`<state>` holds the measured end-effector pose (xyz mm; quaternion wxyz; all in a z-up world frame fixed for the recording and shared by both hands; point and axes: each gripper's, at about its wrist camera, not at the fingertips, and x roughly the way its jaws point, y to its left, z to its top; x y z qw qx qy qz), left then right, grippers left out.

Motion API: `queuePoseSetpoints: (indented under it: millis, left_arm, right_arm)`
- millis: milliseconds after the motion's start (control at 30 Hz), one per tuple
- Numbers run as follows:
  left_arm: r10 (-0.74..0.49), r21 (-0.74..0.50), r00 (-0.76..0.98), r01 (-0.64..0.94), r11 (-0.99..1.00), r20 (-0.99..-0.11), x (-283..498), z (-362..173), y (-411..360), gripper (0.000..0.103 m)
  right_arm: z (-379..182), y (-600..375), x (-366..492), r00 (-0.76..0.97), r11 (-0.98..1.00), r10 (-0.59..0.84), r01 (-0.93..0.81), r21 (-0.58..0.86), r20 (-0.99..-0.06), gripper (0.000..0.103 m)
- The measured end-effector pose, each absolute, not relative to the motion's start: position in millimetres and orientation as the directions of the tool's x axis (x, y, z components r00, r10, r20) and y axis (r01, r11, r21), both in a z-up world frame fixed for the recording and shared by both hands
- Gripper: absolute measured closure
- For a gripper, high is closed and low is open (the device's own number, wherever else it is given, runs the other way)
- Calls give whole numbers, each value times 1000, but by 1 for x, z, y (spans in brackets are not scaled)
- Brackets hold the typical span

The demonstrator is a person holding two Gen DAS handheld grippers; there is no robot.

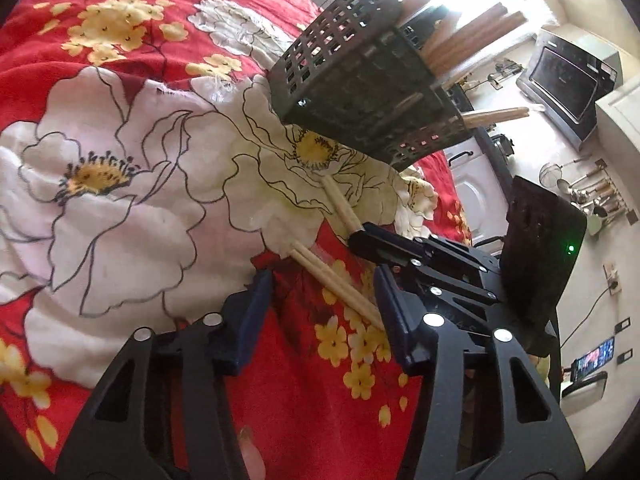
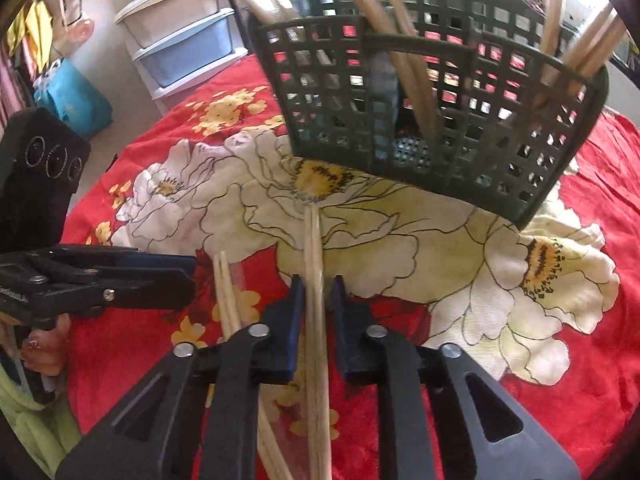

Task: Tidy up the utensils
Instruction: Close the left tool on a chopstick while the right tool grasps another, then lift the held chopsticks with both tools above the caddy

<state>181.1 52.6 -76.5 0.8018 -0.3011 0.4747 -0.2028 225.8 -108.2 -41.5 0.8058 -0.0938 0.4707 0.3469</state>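
Right gripper [image 2: 318,282] low over a red floral bedspread [image 1: 120,200], narrow jaws closed, as far as the fisheye lets on, upon a chopstick pair [image 2: 314,240] lying flat and pointing toward the basket. Left gripper [image 1: 320,276] just beside it, jaws apart and clamping nothing, a second chopstick pair [image 1: 320,268] lying slantwise between the blue pads [image 1: 252,312], near end against the right-hand pad. Both pairs on the cloth, close together, tips not aligned. Fingers of a hand [image 2: 40,352] on the left gripper's handle at the right wrist view's left edge.

Farther on, past the first pair's tip, a dark green lattice utensil basket [image 2: 440,120] standing on the large white flower print, split into compartments. Inside, leaning against the rim, wooden-handled utensils [image 1: 472,40] and more chopsticks [image 2: 404,40]; which compartment each sits in, unclear.

Beyond the bed, a plastic drawer unit [image 2: 180,40] on one side and a countertop oven [image 1: 568,76] on the other.
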Motion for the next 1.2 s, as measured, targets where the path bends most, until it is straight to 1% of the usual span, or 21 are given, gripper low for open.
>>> queuePoseSetpoints:
  millis: [133,200,233,267,367,467,733,900,1067,1200]
  left_arm:
    - [-609,-673,456,29,739,-649,192,-78,50,69]
    - [-605,-672,455,20,741,-654,197,-80,50,77]
    - [-604,-671,453,16,741,-656,200,-81,51,79]
    - [-604,-672,450,12,741,-658,202,-83,50,85]
    - [-609,-679,445,4,734,-656,207,-88,51,91]
    - [-619,-690,443,1,724,-648,210,-90,54,94]
    - [-645,-722,454,6,692,-614,210,-92,68,98]
    - [-637,-715,500,48,697,-587,200,-76,72,99]
    - [-601,-670,575,120,733,-555,188,-47,75,99]
    - [-559,-599,650,195,777,-514,176,-15,70,100]
  right_arm:
    - [-38,-116,229,328,757,469,-627,182,-820,94]
    - [-35,-120,228,344,764,471,-619,181,-812,94]
    - [-32,-122,228,355,767,476,-616,182,-805,97]
    - [-30,-123,227,361,767,481,-615,184,-799,97]
    - [-20,-128,224,383,765,498,-616,187,-778,97]
    - [-11,-129,220,402,762,509,-622,182,-761,97]
    - [12,-132,204,441,750,542,-637,175,-716,97]
    - [23,-140,197,469,752,558,-635,178,-685,97]
    - [41,-153,188,514,759,576,-626,182,-636,97]
    - [58,-161,182,560,764,591,-619,181,-580,97]
